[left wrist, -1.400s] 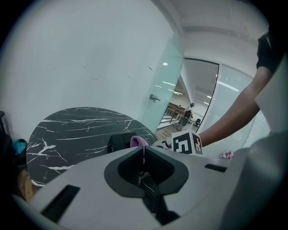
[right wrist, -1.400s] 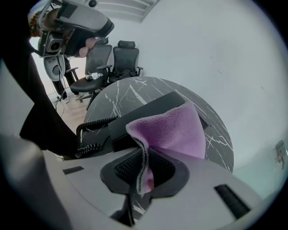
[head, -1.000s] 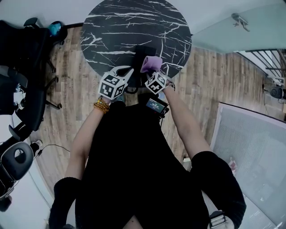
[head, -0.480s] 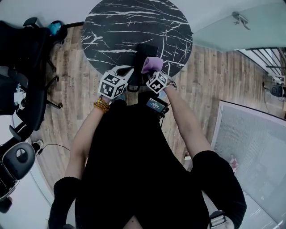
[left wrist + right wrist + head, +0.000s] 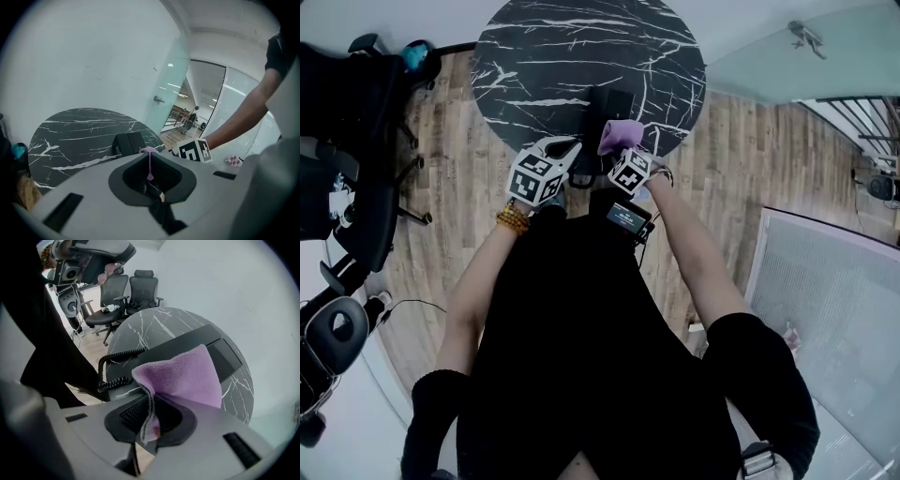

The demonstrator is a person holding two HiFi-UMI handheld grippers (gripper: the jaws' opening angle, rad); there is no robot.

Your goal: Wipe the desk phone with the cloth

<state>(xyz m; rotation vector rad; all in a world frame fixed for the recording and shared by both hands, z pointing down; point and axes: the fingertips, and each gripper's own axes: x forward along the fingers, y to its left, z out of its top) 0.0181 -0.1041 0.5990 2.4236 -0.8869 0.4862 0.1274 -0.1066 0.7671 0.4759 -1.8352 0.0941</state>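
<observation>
Now, the round marble table (image 5: pixel 534 56) fills the top of the head view, with the desk phone (image 5: pixel 605 105) at its near edge. The purple cloth (image 5: pixel 187 373) is over the phone's near side, clamped in the right gripper (image 5: pixel 150 423). The left gripper (image 5: pixel 150 174) hovers beside the phone, jaws closed and empty.

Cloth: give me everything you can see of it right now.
The cloth is purple, soft and fuzzy, microfibre by the look. The right gripper has its jaws shut on one folded edge, which hangs down between them. The rest fans forward in a loose peak over the black desk phone, hiding part of it. Whether it presses on the phone cannot be told. From the head view it is a small bunch near the round marble-look table's near edge.
</observation>
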